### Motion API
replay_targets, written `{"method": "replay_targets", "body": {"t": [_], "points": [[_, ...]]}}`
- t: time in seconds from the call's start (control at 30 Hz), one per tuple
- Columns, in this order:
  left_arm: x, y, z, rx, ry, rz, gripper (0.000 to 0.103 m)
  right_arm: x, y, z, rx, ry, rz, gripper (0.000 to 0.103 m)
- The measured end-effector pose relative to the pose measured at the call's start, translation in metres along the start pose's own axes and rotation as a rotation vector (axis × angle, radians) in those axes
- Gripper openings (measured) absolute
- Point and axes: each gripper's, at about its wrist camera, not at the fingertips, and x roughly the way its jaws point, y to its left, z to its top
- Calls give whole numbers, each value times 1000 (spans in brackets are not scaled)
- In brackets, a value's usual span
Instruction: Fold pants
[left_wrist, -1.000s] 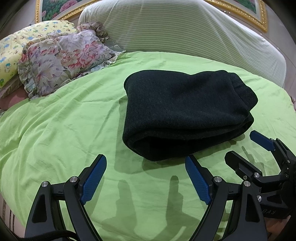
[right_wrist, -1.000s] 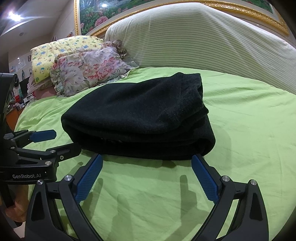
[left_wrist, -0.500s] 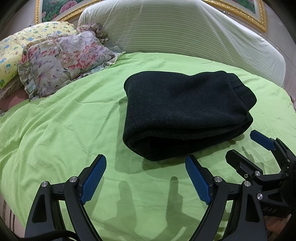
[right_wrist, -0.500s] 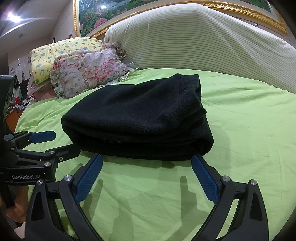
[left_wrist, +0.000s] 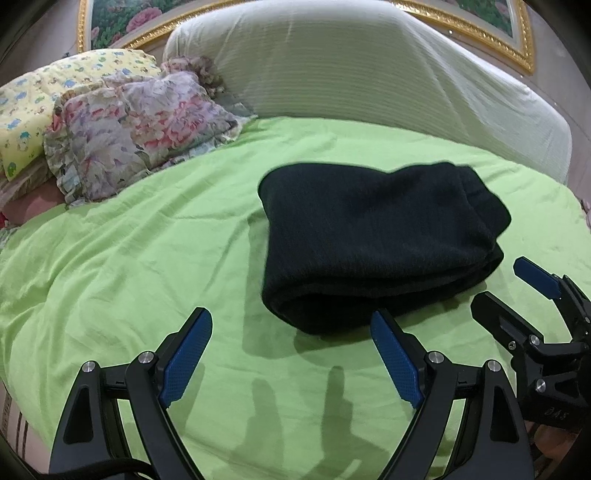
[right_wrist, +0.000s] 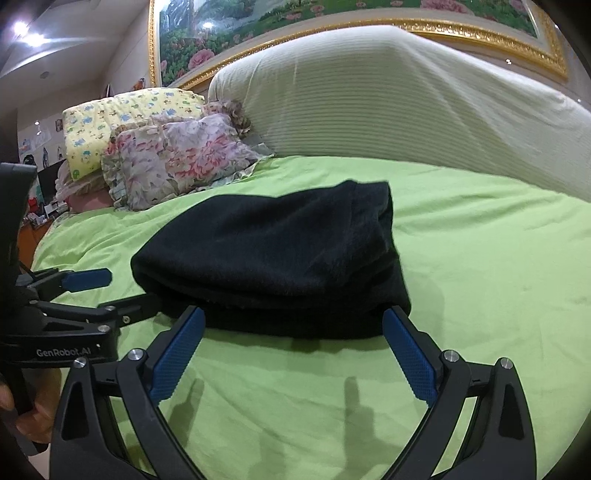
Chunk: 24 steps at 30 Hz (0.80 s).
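Observation:
Black pants (left_wrist: 380, 243) lie folded into a thick rectangular bundle on the green bedsheet (left_wrist: 147, 258). My left gripper (left_wrist: 290, 321) hovers open just short of the bundle's near left corner, with nothing between its blue pads (left_wrist: 184, 354). My right gripper (right_wrist: 293, 315) is open too, its tips straddling the near edge of the pants (right_wrist: 280, 251) without pressing on them. Each gripper shows in the other's view: the right gripper (left_wrist: 513, 288) at the far right, the left gripper (right_wrist: 118, 291) at the far left, with a hand (right_wrist: 22, 417) on its handle.
A floral pillow (left_wrist: 129, 133) and a yellow patterned pillow (left_wrist: 44, 99) lie at the back left. A large striped whitish bolster (left_wrist: 369, 74) runs along the head of the bed under a gold-framed painting (right_wrist: 332, 22). Bare green sheet surrounds the pants.
Almost nothing differs. The right gripper has crept a touch closer to the pants' near edge, and both grippers stay open.

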Motion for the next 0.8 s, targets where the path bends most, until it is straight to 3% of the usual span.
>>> {"method": "replay_targets", "body": {"t": [0.27, 0.8], "points": [[-10, 2, 7, -13, -28, -9, 88, -5, -12, 9, 34, -10, -17, 97], [-13, -9, 8, 20, -12, -26, 88, -6, -17, 17, 67, -12, 2, 99]]}}
